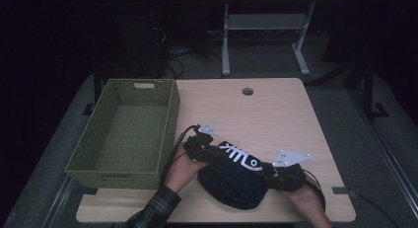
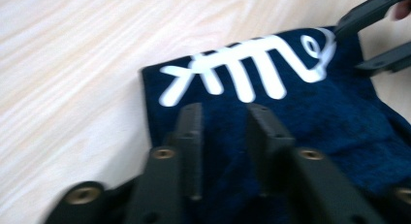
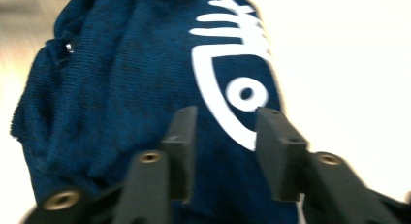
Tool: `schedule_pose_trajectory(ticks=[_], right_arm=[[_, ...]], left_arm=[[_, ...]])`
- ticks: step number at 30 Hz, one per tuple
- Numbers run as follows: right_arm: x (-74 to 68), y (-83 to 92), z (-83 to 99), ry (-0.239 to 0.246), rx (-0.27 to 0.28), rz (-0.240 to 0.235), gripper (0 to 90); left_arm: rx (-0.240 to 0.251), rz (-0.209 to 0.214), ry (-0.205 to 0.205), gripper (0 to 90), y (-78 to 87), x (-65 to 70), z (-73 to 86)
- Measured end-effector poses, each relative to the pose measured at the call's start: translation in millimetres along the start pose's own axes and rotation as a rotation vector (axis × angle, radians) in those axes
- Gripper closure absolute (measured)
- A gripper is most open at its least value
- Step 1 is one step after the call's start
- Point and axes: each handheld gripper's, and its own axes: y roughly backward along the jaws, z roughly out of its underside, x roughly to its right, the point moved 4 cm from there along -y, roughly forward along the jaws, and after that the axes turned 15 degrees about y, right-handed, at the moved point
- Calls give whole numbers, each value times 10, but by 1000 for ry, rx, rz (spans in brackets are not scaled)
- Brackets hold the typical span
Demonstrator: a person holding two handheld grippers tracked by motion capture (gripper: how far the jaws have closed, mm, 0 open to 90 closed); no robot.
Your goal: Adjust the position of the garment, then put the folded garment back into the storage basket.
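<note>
The dark blue towel [image 1: 231,181] looks soft, light and floppy; best taken at its twelve o'clock edge. Left gripper [image 2: 224,118] and right gripper [image 3: 227,121] fingers stand apart above it, gripping nothing.

No readable words, brands or numbers are showing anywhere. The one sign is a white fish-skeleton drawing [image 2: 247,71] sitting on the dark blue cloth [image 1: 231,181]: a spine with cross ribs, running into a rounded head with a ring for an eye [image 3: 246,94]. It is lying along the cloth's far edge in the high view [image 1: 240,156].
</note>
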Motion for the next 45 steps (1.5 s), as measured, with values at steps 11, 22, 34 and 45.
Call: schedule_pose_trajectory(ticks=[11, 22, 34, 45], right_arm=[[355, 263, 564, -134, -50, 156, 186], [492, 184, 835, -193, -108, 186, 79], [508, 151, 850, -209, -128, 189, 77], [523, 151, 854, -213, -132, 197, 77]], left_arm=[[-26, -24, 57, 366, -106, -167, 76], [-84, -34, 49, 268, -299, -221, 184], [-103, -19, 55, 257, -370, -243, 228], [-140, 107, 74, 609, -370, -216, 234]])
